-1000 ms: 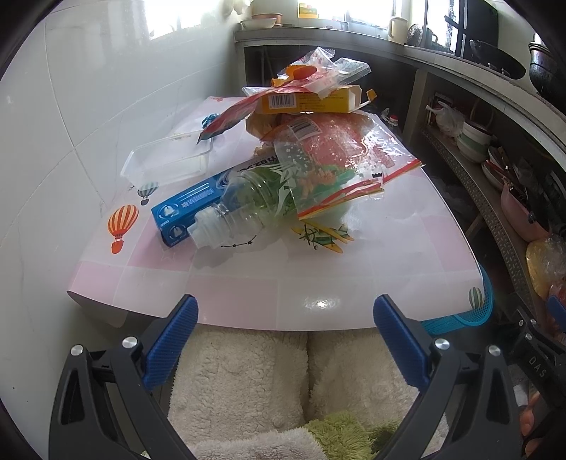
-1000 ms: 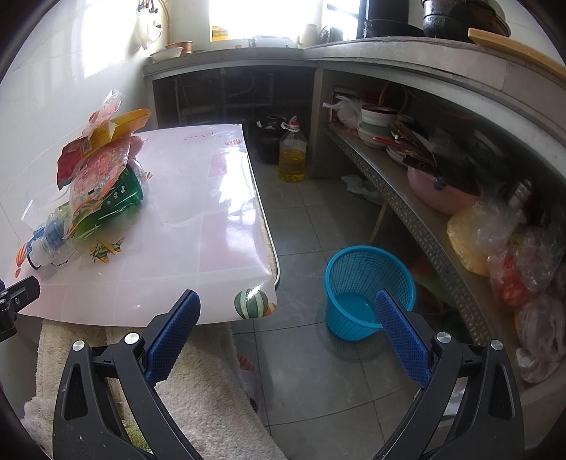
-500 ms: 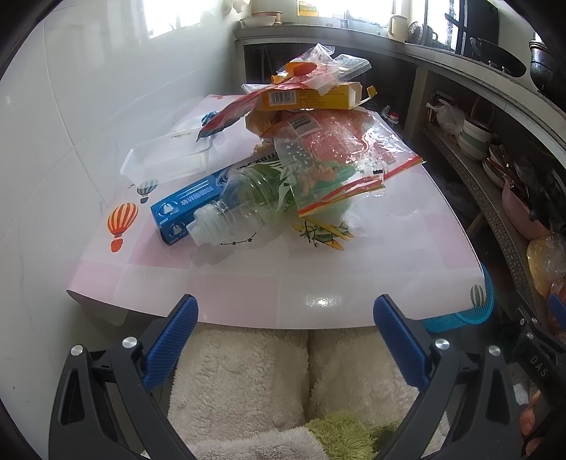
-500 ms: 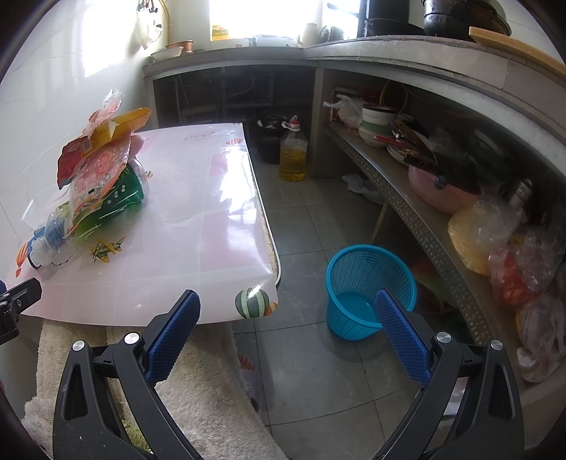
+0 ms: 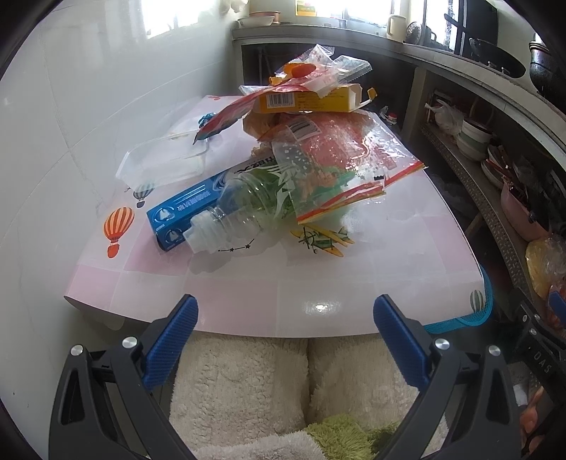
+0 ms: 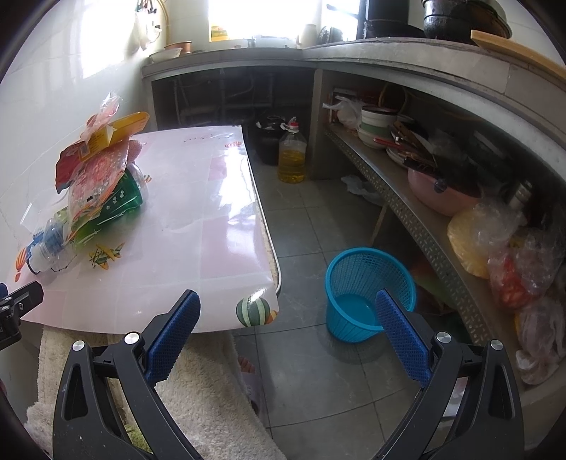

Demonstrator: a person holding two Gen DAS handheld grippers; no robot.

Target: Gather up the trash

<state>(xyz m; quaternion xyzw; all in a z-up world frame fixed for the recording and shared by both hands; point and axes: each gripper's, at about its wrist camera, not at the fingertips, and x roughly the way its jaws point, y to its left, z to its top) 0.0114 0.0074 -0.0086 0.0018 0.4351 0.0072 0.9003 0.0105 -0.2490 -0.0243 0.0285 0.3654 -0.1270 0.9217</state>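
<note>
Blue-padded jaws on both the left gripper [image 5: 284, 331] and right gripper [image 6: 288, 327] gape empty, the trash pile [image 5: 300, 155] untouched on the tabletop [image 5: 318, 276] ahead, so collecting hasn't begun; next, reach forward for the nearest plastic bottle [image 5: 240, 212].

The room is a kitchen with white tiled walls [image 5: 53, 116], a grey tiled floor [image 6: 311, 226] and a concrete counter [image 6: 406, 67] that runs along the back and right sides, with bright daylight entering through windows [image 6: 247, 17] above it. A table [image 6: 198, 219] covered with a glossy pink-and-white cloth printed with balloons stands against the left wall, and a cream fleece-covered seat [image 5: 244, 382] sits at its near edge. Below the counter, a perforated metal shelf [image 6: 424, 230] holds bowls, a pink pot and plastic bags, and a bottle of yellow oil [image 6: 292, 155] stands on the floor near the back.
</note>
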